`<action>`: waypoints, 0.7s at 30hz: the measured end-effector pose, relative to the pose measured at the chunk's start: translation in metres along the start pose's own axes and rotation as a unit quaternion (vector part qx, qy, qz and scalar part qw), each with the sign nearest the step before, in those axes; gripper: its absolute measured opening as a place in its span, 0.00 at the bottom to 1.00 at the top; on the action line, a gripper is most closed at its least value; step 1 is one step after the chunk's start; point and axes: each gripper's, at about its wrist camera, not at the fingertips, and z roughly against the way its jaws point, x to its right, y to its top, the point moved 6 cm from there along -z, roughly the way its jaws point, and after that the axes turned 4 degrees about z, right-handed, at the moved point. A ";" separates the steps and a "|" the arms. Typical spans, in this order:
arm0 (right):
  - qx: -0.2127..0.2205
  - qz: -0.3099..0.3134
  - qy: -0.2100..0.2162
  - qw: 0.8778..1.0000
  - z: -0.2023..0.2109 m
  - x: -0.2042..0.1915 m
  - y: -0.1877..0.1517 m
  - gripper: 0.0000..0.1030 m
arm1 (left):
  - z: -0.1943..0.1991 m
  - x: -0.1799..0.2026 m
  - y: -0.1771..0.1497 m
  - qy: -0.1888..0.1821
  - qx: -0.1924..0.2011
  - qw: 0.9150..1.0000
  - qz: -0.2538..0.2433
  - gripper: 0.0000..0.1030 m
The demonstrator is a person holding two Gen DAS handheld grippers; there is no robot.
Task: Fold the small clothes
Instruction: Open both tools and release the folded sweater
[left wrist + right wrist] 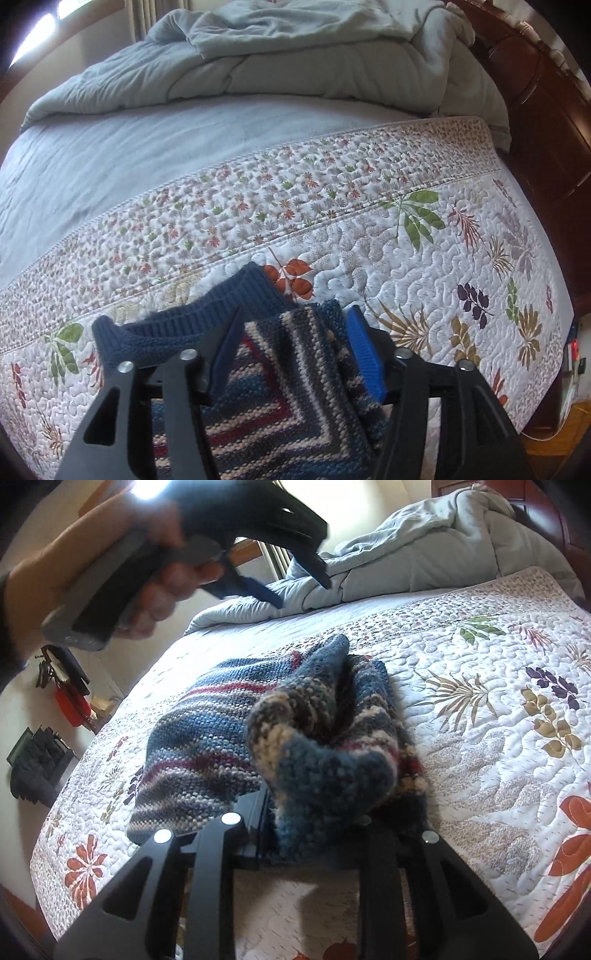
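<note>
Looking along your right gripper [317, 827], you had its fingers nearly closed on a bunched fold of the striped knit sweater [207, 738], which hid the pads. The rest of the sweater lay ahead of those fingers on the floral quilt [480, 738], its long axis running away from them and slightly to the left. Your left gripper [295, 587] hung in the air above and beyond the sweater, gripped in your left hand [147, 572], its fingers spread wide and holding nothing. From its own camera the left gripper [291, 354] looked down on the sweater [280, 398] and its navy ribbed edge [184, 325], the cloth showing between the blue pads [364, 350] but apparently below them. Your right hand was therefore the nearer one for the next fold.
</note>
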 end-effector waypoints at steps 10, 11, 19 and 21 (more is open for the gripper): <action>-0.013 -0.021 0.028 0.999 0.008 0.012 0.001 0.59 | 0.039 -0.049 -0.068 -0.057 0.030 0.998 0.026 0.65; -0.015 -0.041 0.051 0.998 0.015 0.018 0.002 0.67 | 0.049 -0.059 -0.082 -0.085 0.041 0.994 0.049 0.68; -0.047 -0.088 0.109 0.989 0.068 0.058 0.004 0.65 | 0.070 -0.098 -0.181 -0.102 0.046 0.993 0.028 0.75; -0.037 -0.076 0.125 0.989 0.079 0.048 0.022 0.65 | 0.077 -0.099 -0.191 -0.114 0.063 0.991 0.021 0.75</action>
